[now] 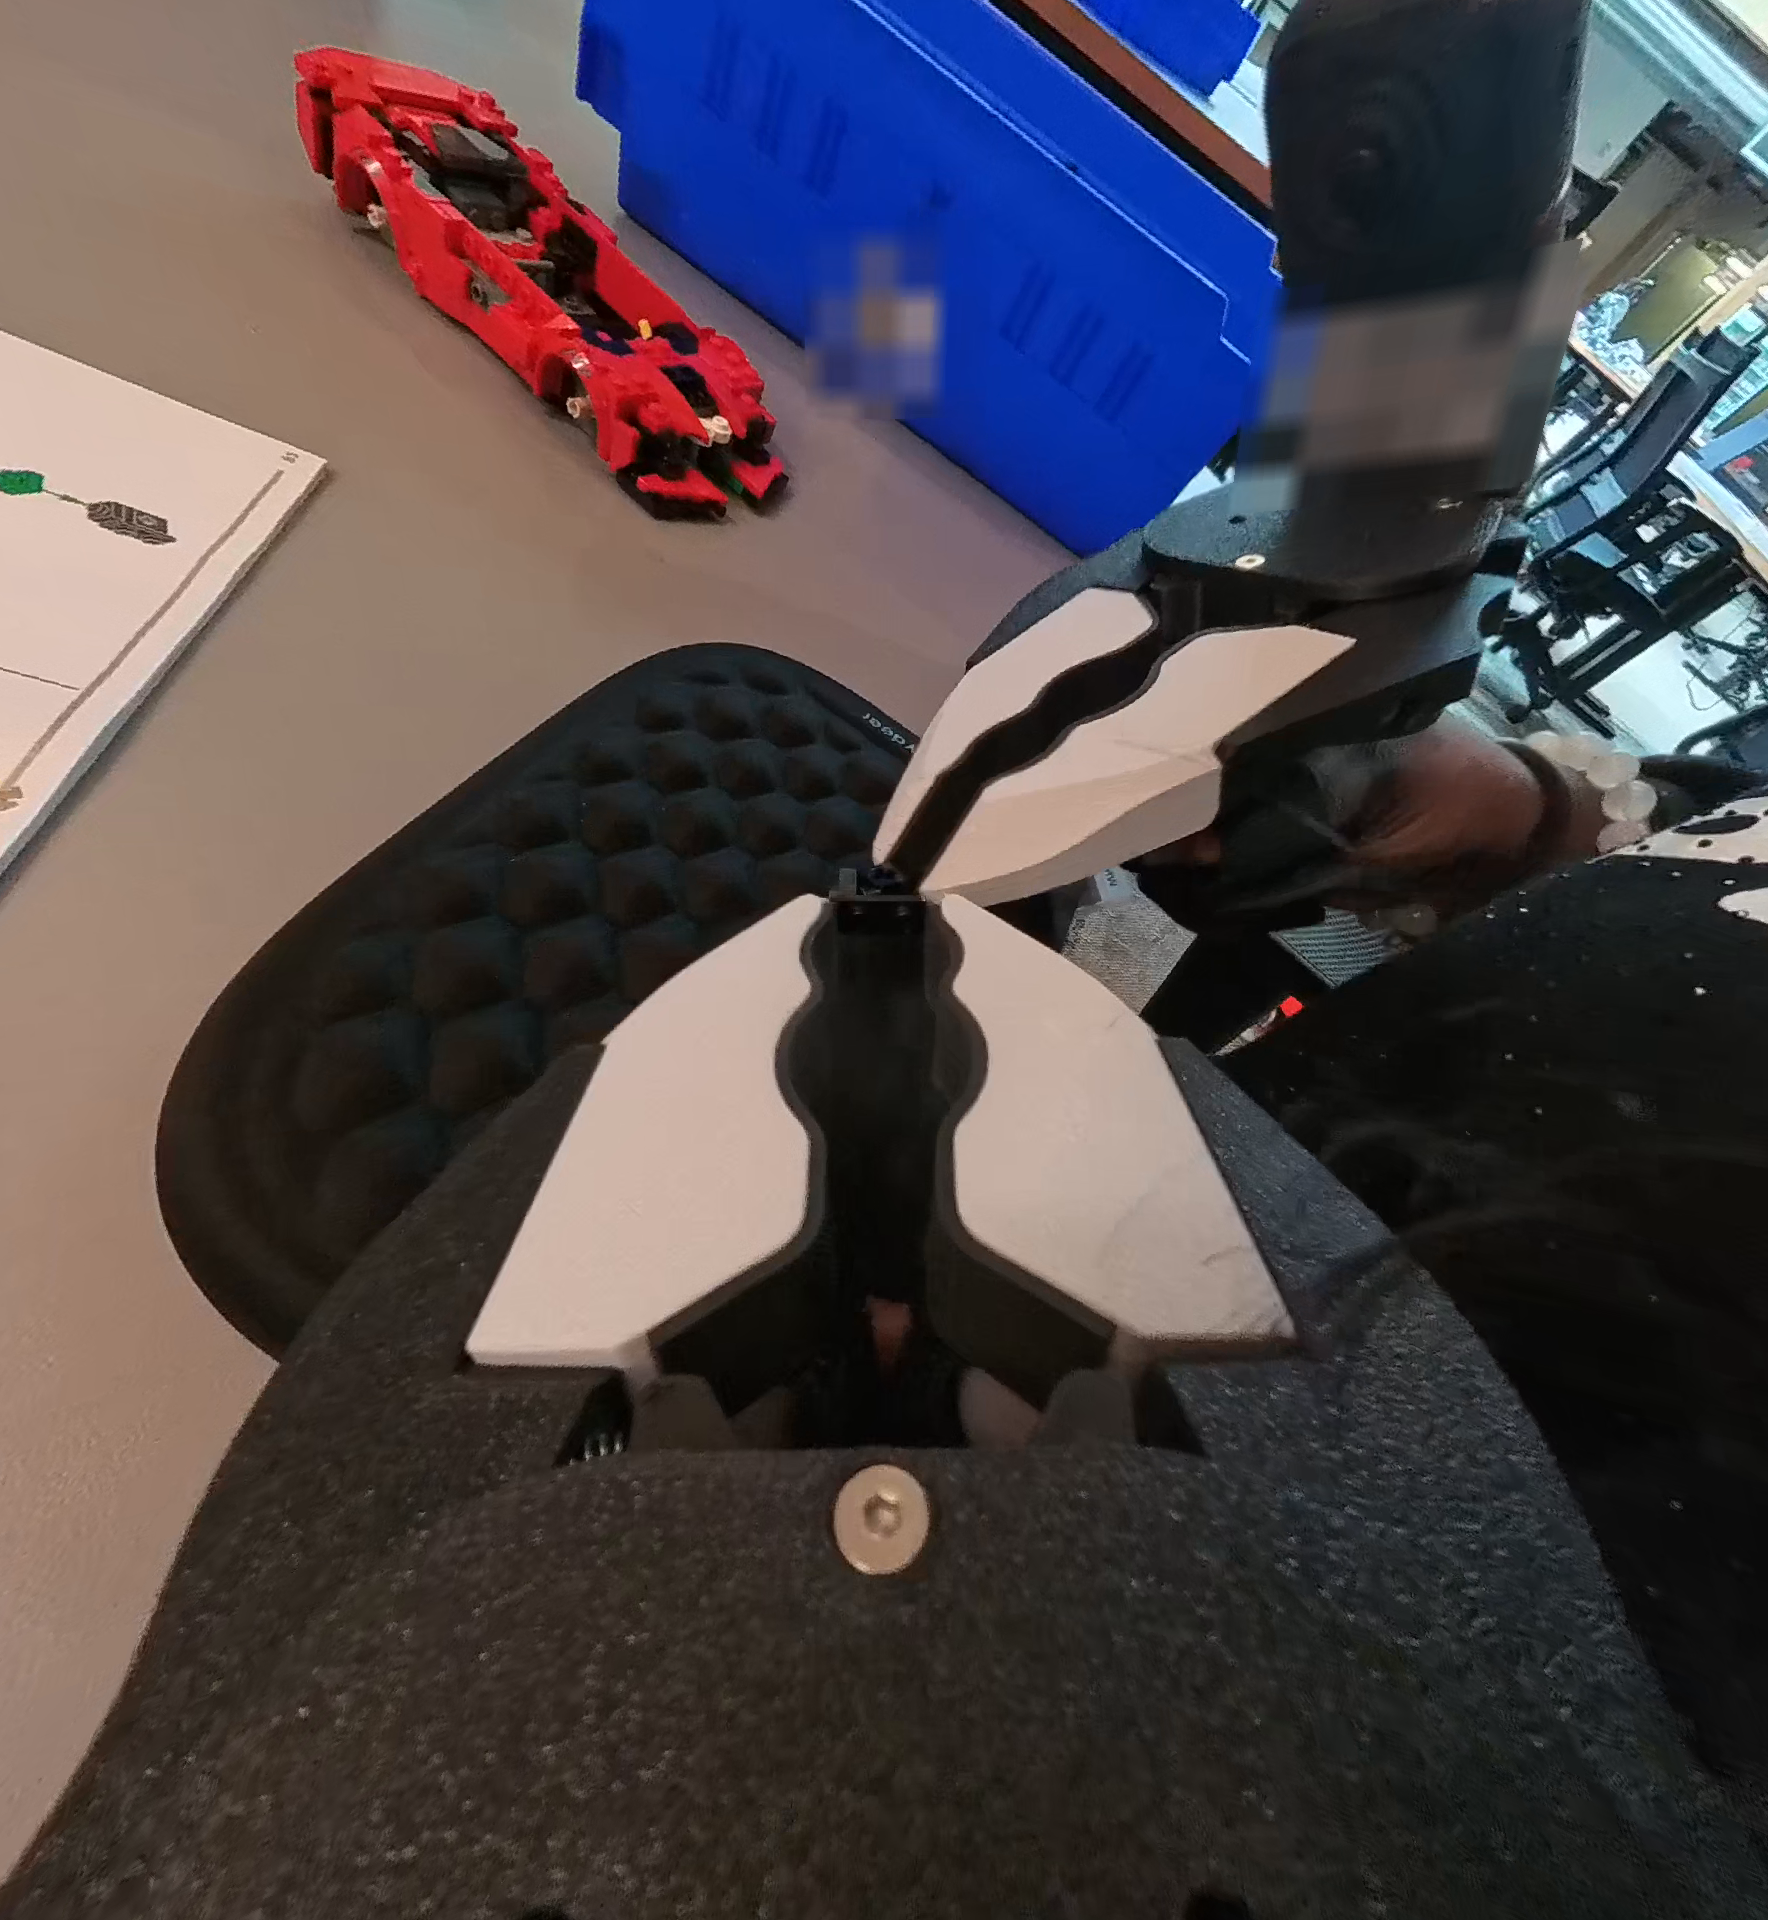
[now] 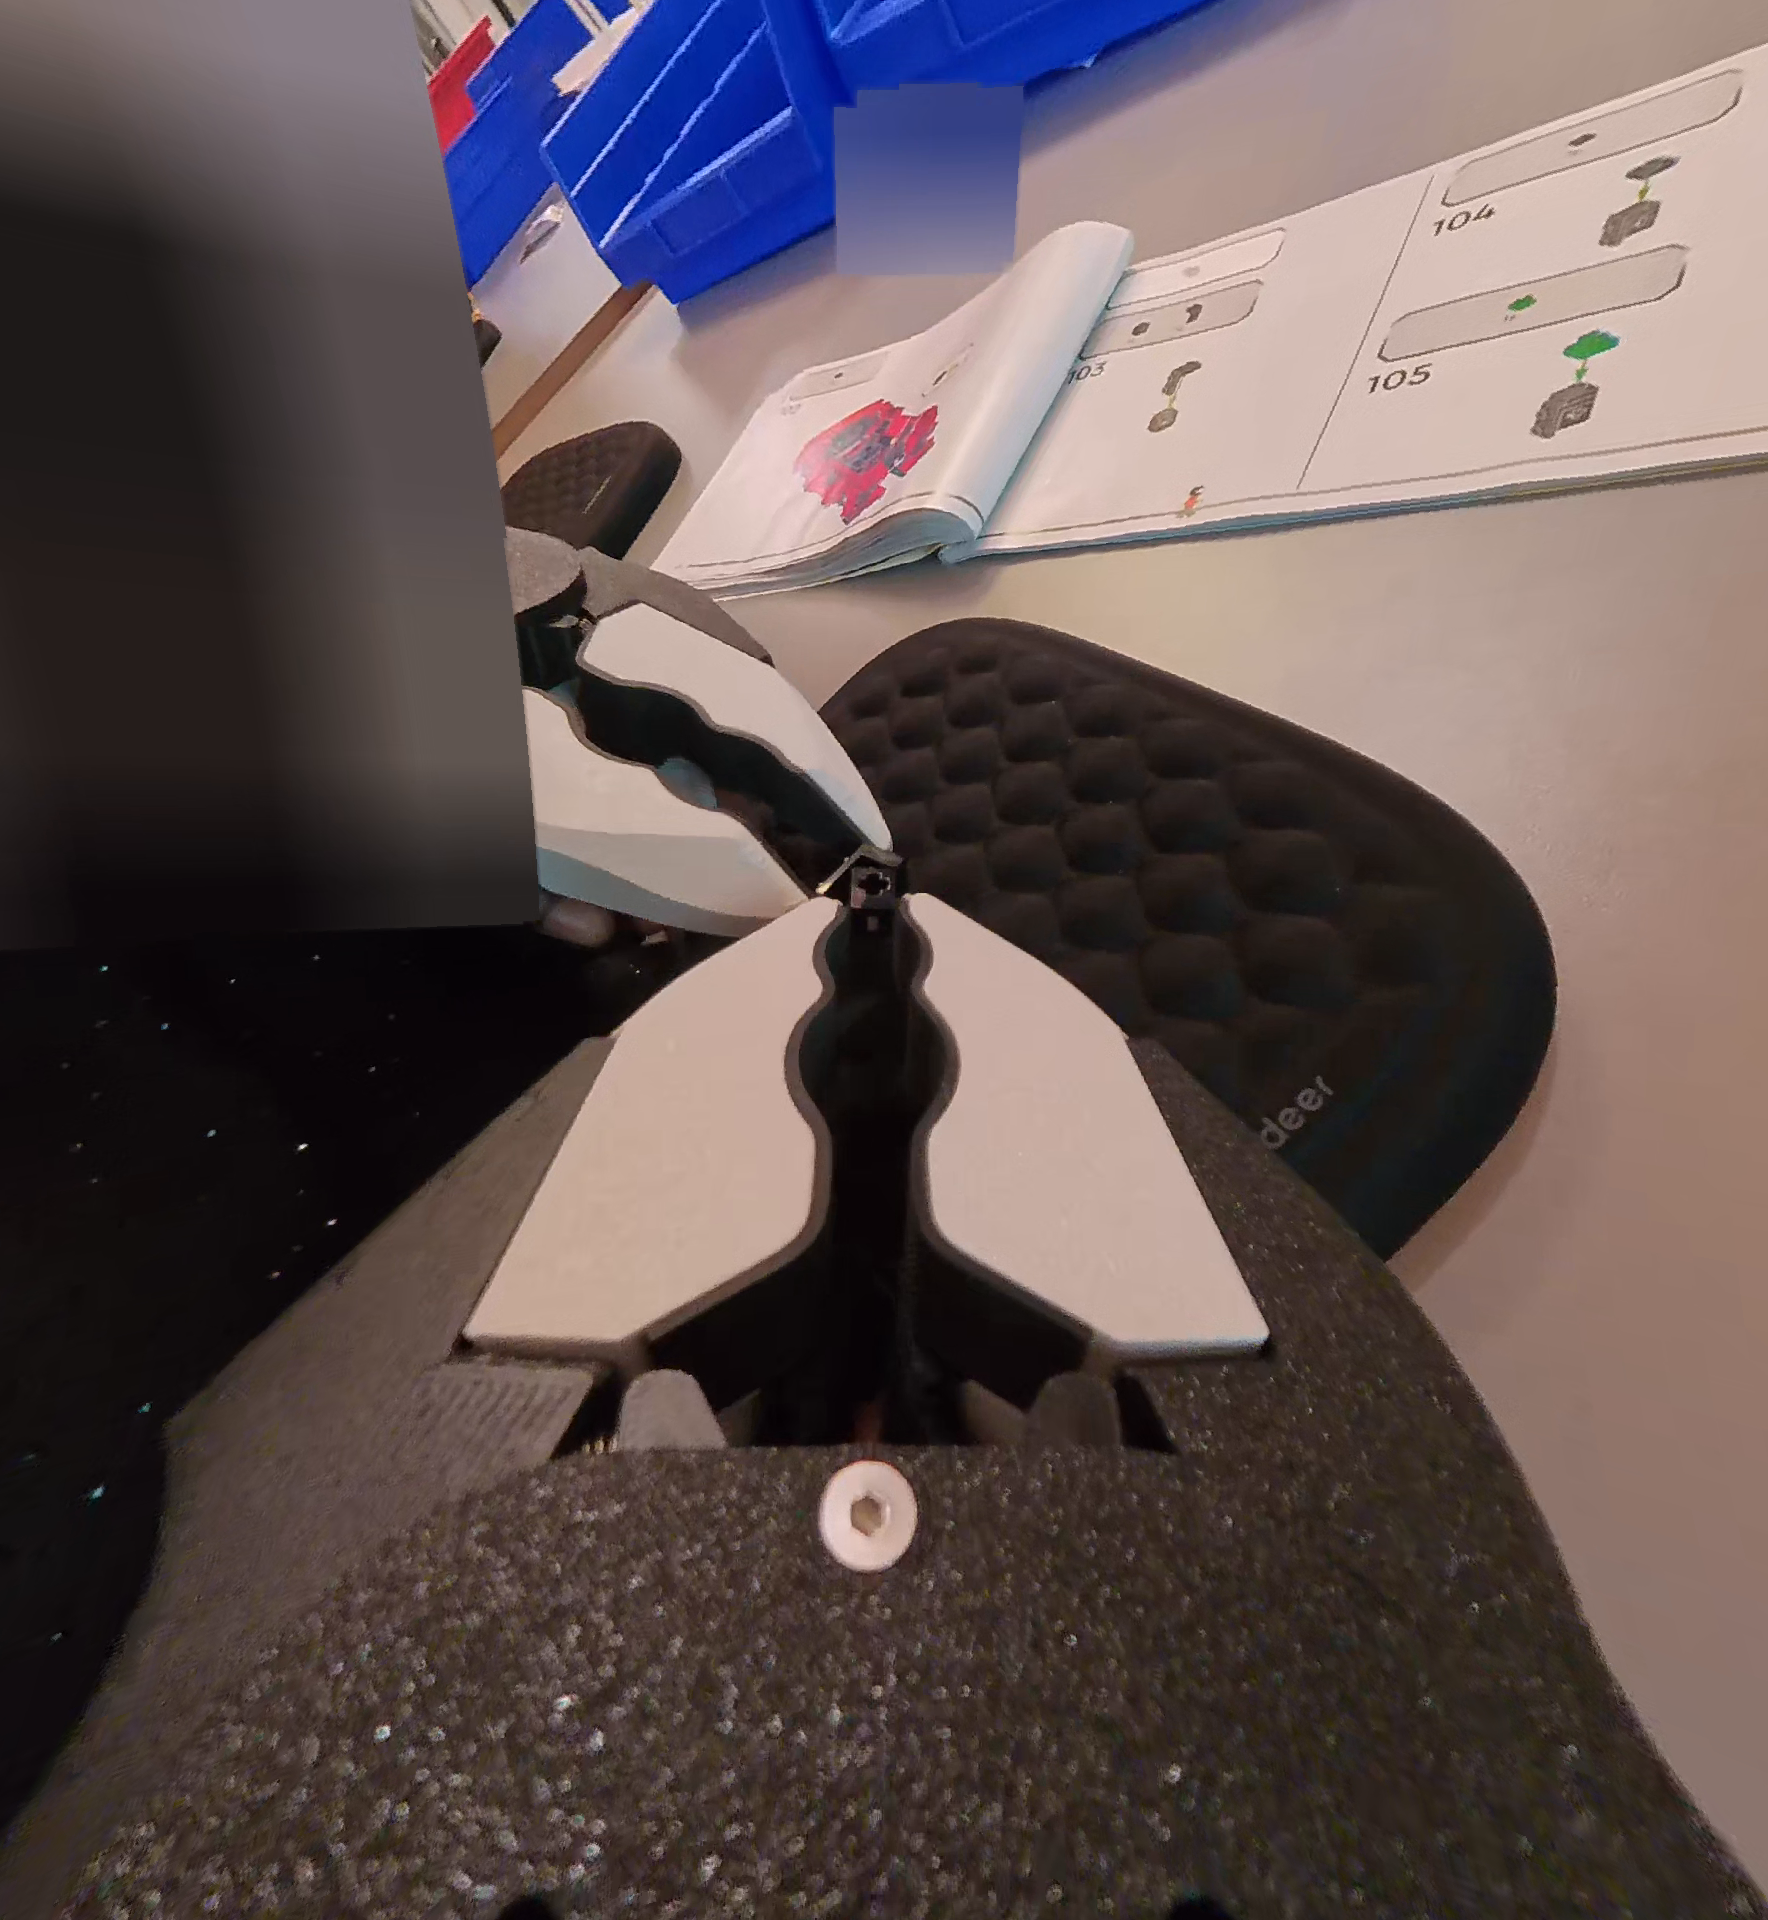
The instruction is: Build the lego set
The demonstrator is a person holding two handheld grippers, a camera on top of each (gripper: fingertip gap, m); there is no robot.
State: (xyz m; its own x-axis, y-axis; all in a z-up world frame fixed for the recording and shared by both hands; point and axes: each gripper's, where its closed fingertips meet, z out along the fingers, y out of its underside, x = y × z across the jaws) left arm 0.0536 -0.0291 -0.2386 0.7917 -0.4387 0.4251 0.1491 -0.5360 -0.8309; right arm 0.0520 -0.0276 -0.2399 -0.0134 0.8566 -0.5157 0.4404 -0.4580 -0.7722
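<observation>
Both claws, left (image 1: pixel 875 902) and right (image 2: pixel 872 900), meet tip-to-tip clenched on one small black piece (image 1: pixel 872 881) above the black pad (image 1: pixel 547 883).

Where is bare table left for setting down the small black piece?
Free: grey tabletop between the red brick-built car, the open instruction booklet and the black honeycomb-textured pad. Crowded: over that pad, where both hand-held grippers meet on the small black piece.

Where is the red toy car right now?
In the left wrist view, the red car lies on the grey table, upper left, between the blue bin and instruction booklet.
</observation>
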